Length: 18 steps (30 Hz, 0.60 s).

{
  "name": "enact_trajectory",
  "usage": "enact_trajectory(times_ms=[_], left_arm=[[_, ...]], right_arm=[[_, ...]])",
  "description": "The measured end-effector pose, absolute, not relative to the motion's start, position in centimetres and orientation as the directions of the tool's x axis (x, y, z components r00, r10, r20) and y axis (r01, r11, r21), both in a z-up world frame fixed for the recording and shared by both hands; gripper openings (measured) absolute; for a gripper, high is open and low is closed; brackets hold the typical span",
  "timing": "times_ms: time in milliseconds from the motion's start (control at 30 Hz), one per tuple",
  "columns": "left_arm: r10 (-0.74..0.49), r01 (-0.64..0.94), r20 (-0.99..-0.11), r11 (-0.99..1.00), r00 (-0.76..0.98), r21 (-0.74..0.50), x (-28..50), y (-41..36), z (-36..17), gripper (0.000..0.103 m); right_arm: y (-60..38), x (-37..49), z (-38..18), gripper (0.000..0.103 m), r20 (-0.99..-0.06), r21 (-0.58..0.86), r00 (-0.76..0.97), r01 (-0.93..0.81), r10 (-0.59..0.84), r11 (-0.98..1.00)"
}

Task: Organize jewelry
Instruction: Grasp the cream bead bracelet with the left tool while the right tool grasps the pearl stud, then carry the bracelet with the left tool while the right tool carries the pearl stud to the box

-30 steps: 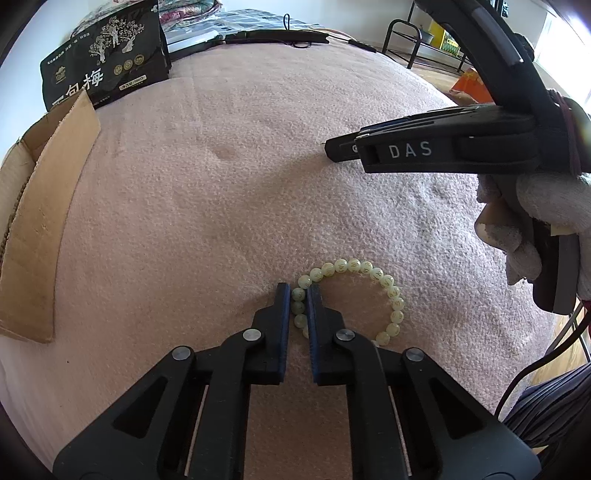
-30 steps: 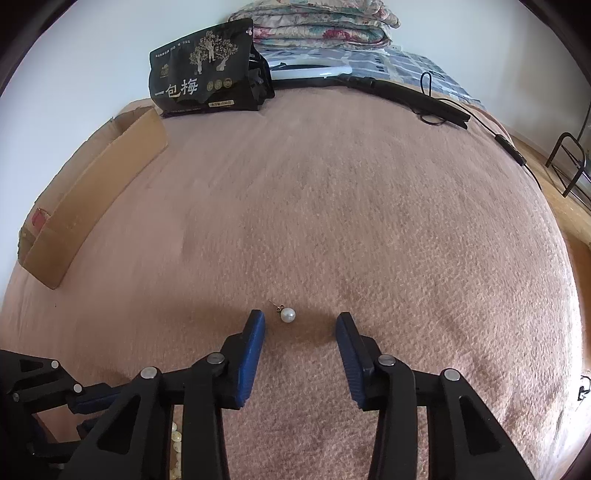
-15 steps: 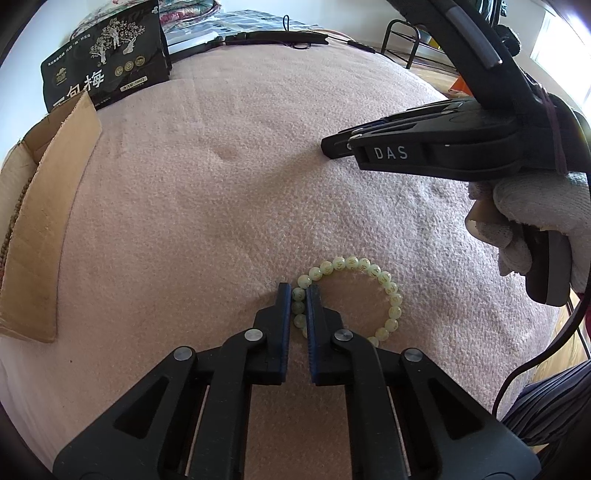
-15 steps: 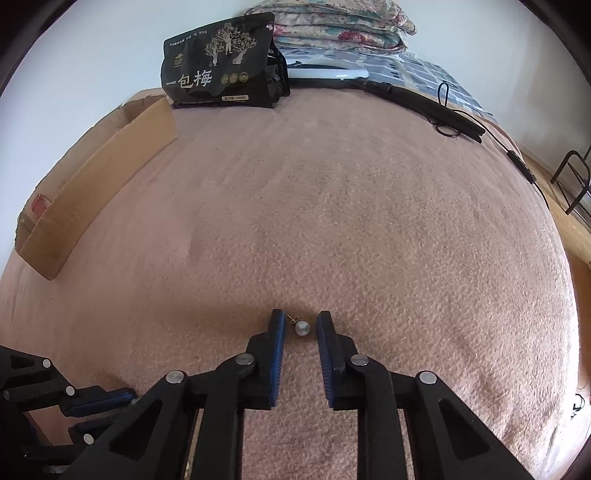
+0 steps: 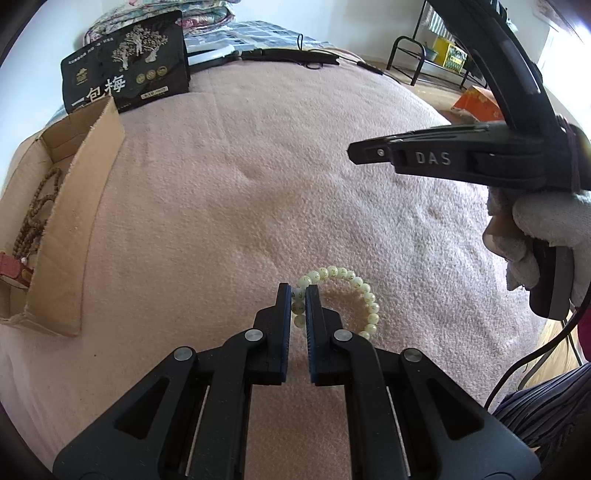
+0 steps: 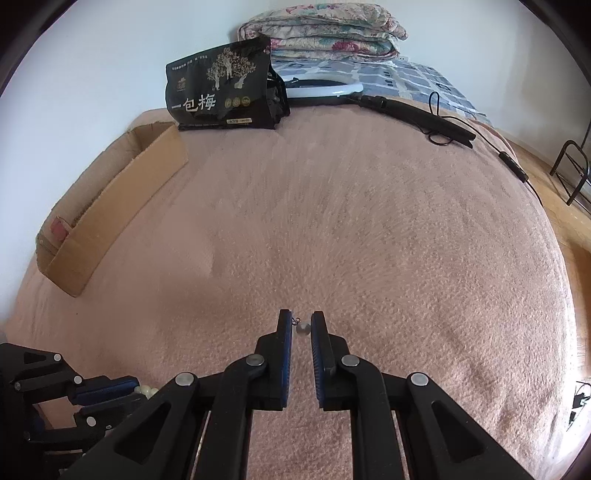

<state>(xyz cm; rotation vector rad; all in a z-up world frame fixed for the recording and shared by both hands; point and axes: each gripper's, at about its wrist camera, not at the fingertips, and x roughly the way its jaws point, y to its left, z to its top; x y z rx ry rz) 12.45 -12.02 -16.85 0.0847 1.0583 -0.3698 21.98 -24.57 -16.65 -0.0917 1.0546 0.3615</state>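
Note:
A pale green bead bracelet (image 5: 354, 286) hangs from my left gripper (image 5: 298, 291), which is shut on its left side and holds it above the pink blanket (image 5: 258, 166). My right gripper (image 6: 302, 321) is shut on a small pearl earring (image 6: 303, 328) and holds it above the blanket. The right gripper also shows in the left wrist view (image 5: 369, 153), off to the right. The left gripper also shows in the right wrist view (image 6: 110, 387), at the lower left. A cardboard box (image 5: 74, 229) at the left holds brown bead strands (image 5: 37, 214).
A black snack bag (image 6: 221, 92) stands at the back of the bed beside the box (image 6: 110, 206). A folded quilt (image 6: 325, 33), a white ring light (image 6: 321, 86) and a black cable (image 6: 424, 114) lie behind. The bed's edge and a metal rack (image 6: 572, 166) are at the right.
The right gripper closed on the pearl earring and lifted it. The left gripper stayed shut on the bracelet and rose, bringing the box's inside into view.

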Motion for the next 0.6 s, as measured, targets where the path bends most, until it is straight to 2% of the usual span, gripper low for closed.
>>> enact_trajectory(times_ms=[600], left_arm=[[-0.264,0.269,-0.789,0.954,0.555,-0.130,12.3,-6.8,-10.9,0.005]], right_arm=[[-23.4,19.5,-11.4,0.008,-0.804,0.146,0.506,-0.339,0.311,0.929]])
